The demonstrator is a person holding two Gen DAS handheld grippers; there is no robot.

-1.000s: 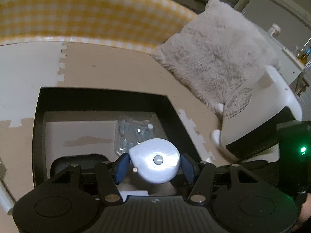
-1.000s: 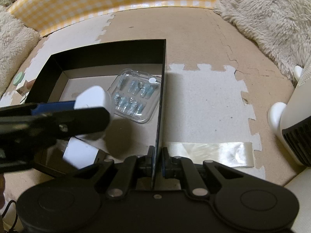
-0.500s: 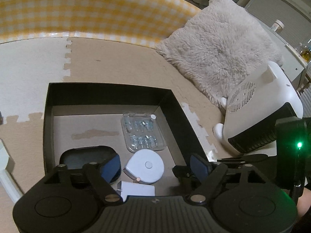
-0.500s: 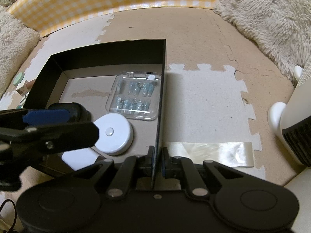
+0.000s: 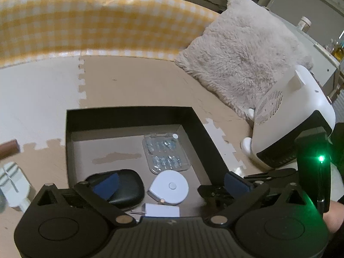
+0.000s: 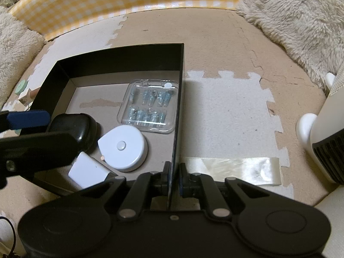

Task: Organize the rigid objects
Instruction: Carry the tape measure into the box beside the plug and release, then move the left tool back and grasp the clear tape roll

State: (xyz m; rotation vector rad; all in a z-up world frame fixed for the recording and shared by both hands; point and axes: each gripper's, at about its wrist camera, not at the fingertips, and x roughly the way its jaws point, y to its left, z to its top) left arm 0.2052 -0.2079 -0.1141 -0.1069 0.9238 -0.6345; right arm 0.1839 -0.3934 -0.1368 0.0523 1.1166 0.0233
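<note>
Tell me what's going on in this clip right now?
A person is sorting small items into a black box. The right gripper is clamped on the box's side wall, steadying it. The left gripper hovers over the box, jaws opening with nothing between them; the white tape measure lies on the box floor beside a black case, a clear plastic case and a white charger.

The left claw tilts downward, its blue-padded jaws opening wide with nothing pressed between them. The right claw points steeply down, jaws pinched shut on a thin black box wall.
</note>
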